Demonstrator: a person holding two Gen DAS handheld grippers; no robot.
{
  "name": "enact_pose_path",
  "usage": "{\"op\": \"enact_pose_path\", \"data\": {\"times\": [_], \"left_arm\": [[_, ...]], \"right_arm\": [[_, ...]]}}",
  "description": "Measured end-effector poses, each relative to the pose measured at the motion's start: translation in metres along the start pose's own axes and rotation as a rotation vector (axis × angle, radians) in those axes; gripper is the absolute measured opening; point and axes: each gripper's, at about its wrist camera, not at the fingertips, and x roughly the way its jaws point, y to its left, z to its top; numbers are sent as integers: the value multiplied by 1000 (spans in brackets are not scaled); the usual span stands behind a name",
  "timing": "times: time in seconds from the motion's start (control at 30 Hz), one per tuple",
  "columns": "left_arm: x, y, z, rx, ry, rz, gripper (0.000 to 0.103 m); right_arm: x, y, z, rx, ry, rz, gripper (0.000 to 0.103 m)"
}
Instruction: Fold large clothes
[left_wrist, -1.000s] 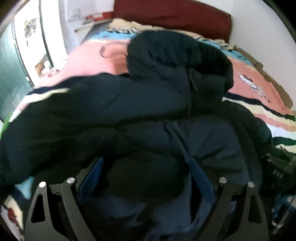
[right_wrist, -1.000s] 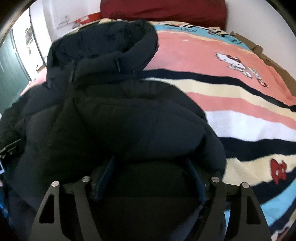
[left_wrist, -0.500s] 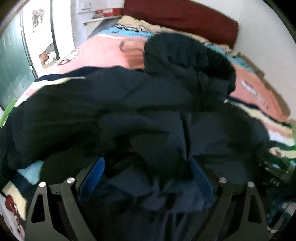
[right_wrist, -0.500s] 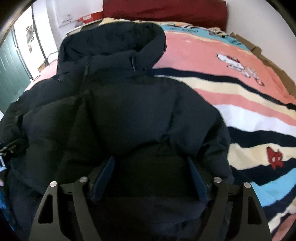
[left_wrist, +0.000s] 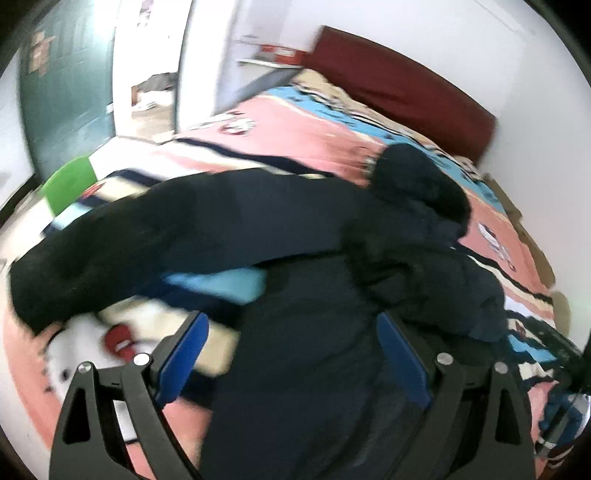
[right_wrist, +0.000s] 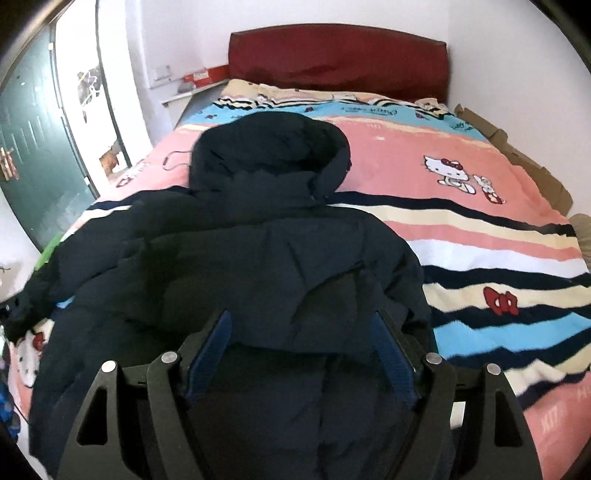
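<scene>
1. The jaws of the right gripper (right_wrist: 301, 354) are seen spread wide, with the bulky dark navy hooded puffer jacket (right_wrist: 258, 266) filling the gap between the blue pads; whether the pads press on the padding or merely straddle it cannot be told.
2. The jaws of the left gripper (left_wrist: 291, 354) are likewise spread wide, with dark jacket fabric lying between and over them; a firm pinch cannot be confirmed there either, as the view is blurred.
3. The jacket is laid on the bed, over a striped pink, cream, blue and navy cartoon-print blanket (right_wrist: 480, 229); its hood (right_wrist: 273, 147) is turned toward the dark red headboard (right_wrist: 336, 59), and one sleeve (left_wrist: 147, 236) is stretched out toward the bed's left edge.
4. A slip is judged the main risk: slick, springy padding could be squeezed out of wide jaws, so that a fold is dropped halfway.
5. Uneven pulling by the two hands could leave the body skewed or bunched.
6. The outstretched sleeve could be dragged off the bed's edge.
</scene>
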Motion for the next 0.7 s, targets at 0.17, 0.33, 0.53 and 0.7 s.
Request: {"op": "enact_pose_path", "data": {"times": [0.17,0.33,0.53,0.7], "left_arm": [[-19,90,-19,-196,-14,24,93],[-27,164,-32,-356,-40,75,93],[-26,229,-47,-543,-51,69,92],[-5,256,-51,-689,-60,-20,91]], "right_arm": [[-28,11,-9,22,-19,4,78],[-48,16,-16,30,-34,3,78],[-53,13,-20,35,-39,1,78],[-47,11,-24,47,-24,2,78]]}}
